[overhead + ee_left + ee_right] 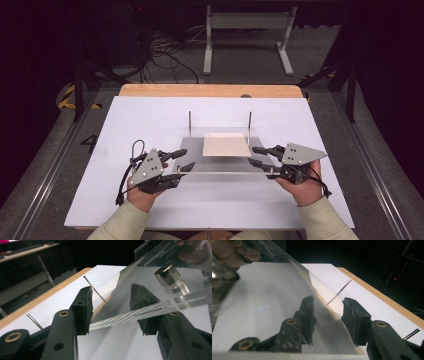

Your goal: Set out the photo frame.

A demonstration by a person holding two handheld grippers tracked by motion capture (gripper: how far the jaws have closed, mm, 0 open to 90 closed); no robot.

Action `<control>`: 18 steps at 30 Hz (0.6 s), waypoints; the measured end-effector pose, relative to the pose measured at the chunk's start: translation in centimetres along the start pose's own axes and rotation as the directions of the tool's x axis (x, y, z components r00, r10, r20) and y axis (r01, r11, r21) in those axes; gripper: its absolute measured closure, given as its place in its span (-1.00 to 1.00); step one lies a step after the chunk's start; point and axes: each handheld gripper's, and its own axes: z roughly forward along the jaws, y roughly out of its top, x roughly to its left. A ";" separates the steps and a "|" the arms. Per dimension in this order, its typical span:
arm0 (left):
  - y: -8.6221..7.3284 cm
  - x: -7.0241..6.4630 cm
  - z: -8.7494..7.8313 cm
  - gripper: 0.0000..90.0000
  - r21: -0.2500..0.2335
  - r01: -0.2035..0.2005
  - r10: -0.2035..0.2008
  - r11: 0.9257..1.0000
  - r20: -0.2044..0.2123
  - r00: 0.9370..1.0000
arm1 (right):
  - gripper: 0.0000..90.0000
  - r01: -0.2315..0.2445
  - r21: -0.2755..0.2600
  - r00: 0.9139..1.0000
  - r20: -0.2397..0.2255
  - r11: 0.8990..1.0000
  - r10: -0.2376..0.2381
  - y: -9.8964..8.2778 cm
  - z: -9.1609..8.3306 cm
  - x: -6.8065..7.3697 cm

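Held between both hands at the near table edge: clear square acrylic plate (220, 150), lifted off the white table top (150, 115). Left gripper (181, 161) jaws astride its left edge (125, 317), not clearly pressing. Right gripper (256, 156) likewise straddling the right edge, jaws parted. Under the plate, a pale cream sheet (226, 144); behind, two thin metal rods (190, 121).
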 end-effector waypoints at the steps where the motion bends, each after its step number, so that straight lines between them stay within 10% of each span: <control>1: 0.1 0.0 -0.1 0.15 -0.005 -0.003 0.003 1.000 -0.007 1.000 | 0.31 -0.007 0.003 1.000 -0.003 1.000 0.007 0.2 0.0 -0.1; 18: 3.6 0.5 -1.5 0.30 -0.076 -0.068 0.062 0.995 -0.077 0.995 | 0.35 -0.003 -0.065 1.000 0.015 0.998 0.004 3.7 -1.0 -0.7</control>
